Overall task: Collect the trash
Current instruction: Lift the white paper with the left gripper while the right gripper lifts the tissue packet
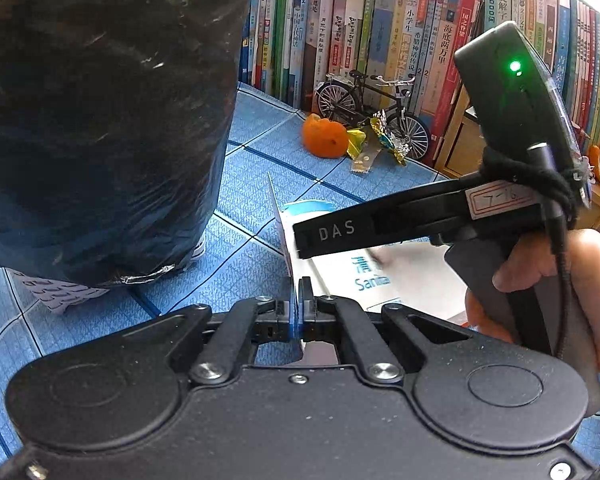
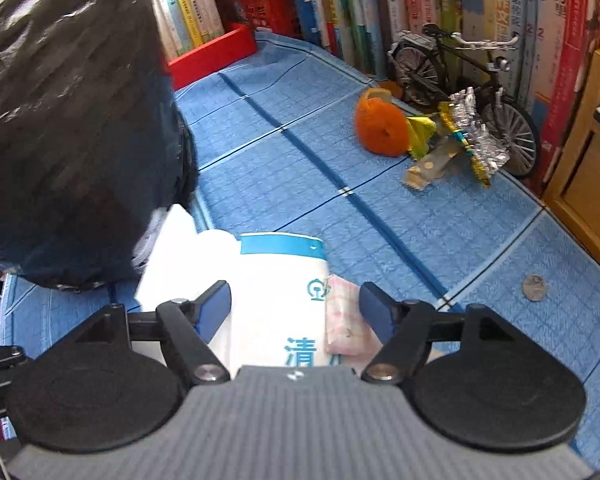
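My left gripper is shut on the thin edge of a white paper bag with blue print, holding that edge upright. In the right wrist view the same white bag lies on the blue mat. My right gripper is open just above it, a finger on each side. A pink wrapper lies against the bag's right side by the right finger. From the left wrist view, the right gripper reaches in from the right over the bag, with a hand on its handle. Orange peel and crumpled foil wrappers lie farther back.
A large black plastic bag fills the left side. A model bicycle stands behind the wrappers before a row of books. A red box sits at the back left, a coin on the mat at right, a wooden cabinet beyond.
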Demonstrator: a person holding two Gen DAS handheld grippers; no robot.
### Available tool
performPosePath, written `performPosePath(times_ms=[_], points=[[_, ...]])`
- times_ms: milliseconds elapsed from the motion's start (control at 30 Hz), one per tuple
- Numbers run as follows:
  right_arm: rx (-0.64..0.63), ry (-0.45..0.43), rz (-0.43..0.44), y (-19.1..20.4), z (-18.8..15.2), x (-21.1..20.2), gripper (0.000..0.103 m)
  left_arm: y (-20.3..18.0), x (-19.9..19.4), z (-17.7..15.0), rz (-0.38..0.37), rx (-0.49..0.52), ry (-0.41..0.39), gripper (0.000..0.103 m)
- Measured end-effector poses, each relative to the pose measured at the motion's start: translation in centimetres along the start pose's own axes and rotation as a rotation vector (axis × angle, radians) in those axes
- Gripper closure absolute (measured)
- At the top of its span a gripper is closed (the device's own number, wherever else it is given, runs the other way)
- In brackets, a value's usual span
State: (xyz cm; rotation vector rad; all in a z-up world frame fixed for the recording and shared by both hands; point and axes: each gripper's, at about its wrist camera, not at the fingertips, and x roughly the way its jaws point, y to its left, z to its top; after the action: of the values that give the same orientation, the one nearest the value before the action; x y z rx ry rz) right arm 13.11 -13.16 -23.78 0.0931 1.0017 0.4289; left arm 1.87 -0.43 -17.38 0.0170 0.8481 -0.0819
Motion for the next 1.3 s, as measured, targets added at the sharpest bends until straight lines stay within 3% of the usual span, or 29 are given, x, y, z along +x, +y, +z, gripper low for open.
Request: performPosePath(times_ms=[167, 367, 567, 800, 900, 967, 1067, 1167, 1300], points=[[0.01, -0.002, -0.174, -0.3, 0.3, -0.1, 0.023, 0.1, 0.1, 0.1, 0.01, -0.003, 0.003, 0.102], [0.084, -0.03, -0.297, -3.1, 0.9, -0.8, 0.023, -0.1, 0.1, 0.1, 0.034, 0.005, 0.006, 0.102], [0.151, -0.029, -0.275, -5.9, 1.4, -1.3, 0.02, 0.3, 1.3, 0.0, 0.034, -0.015, 0.07, 0.094], [0.091, 0.042, -0.264, -5.7, 1.3, 0.7, 0.018, 0.9, 3.3, -0.4, -0.012, -0.076, 0.177, 0.087], [0.067, 0.016, -0.265, -5.3, 0.8, 0.3, 0.04, 0.6, 3.2, -0.5, -0.009, -0.059, 0.153, 0.096], [0.107, -0.004, -0.253, -5.6, 0.9, -0.2, 0.075, -0.1, 2.4, -0.4, 0.002, -0.01, 0.099, 0.099], [0.212, -0.044, -0.189, -6.6, 1.2, -1.2, 0.083, -1.6, 0.7, -0.3, 0.022, 0.077, -0.006, 0.102], [0.22, -0.088, -0.191, -6.8, 1.7, -2.4, 0.086, -2.6, -0.7, 0.0, 0.053, 0.15, -0.104, 0.103], [0.221, -0.155, -0.184, -6.7, 2.9, -4.3, 0.086, -3.3, -2.3, 0.5, 0.069, 0.174, -0.168, 0.103]])
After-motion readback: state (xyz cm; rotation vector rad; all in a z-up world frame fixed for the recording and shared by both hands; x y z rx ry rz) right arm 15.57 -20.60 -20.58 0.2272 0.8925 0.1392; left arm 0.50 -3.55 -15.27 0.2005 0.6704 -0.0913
